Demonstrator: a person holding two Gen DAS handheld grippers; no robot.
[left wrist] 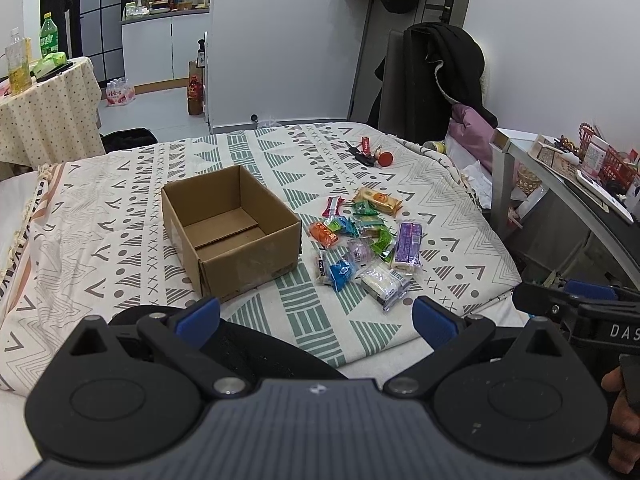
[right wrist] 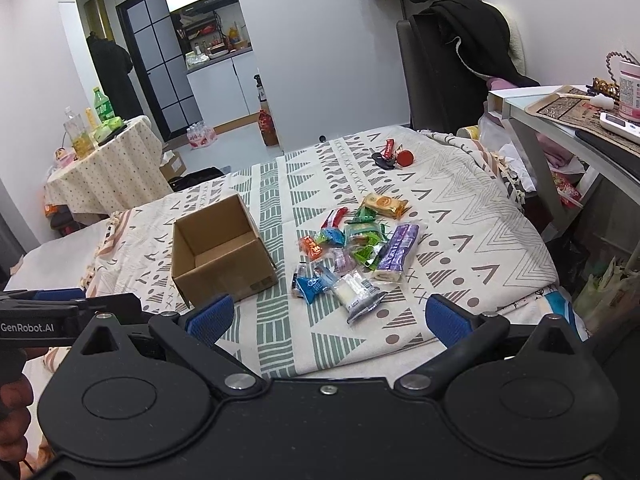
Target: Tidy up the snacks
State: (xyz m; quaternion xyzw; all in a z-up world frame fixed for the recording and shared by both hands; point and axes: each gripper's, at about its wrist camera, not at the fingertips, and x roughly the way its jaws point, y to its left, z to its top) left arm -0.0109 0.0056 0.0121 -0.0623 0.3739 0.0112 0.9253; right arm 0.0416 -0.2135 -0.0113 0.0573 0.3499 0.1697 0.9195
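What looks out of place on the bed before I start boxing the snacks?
A bunch of keys with a red tag lies on the blanket beyond the snack pile, apart from it; it is no snack. The cardboard box stands upright and empty. Nothing looks spilled or torn.

A set of dark keys with red fobs [left wrist: 370, 153] lies on the patterned white-and-green blanket [left wrist: 120, 216]. A black coat [right wrist: 468, 44] drapes a grey chair. Left, green and clear plastic bottles [left wrist: 48, 38] stand on a round table under a dotted cream cloth [right wrist: 108, 164].
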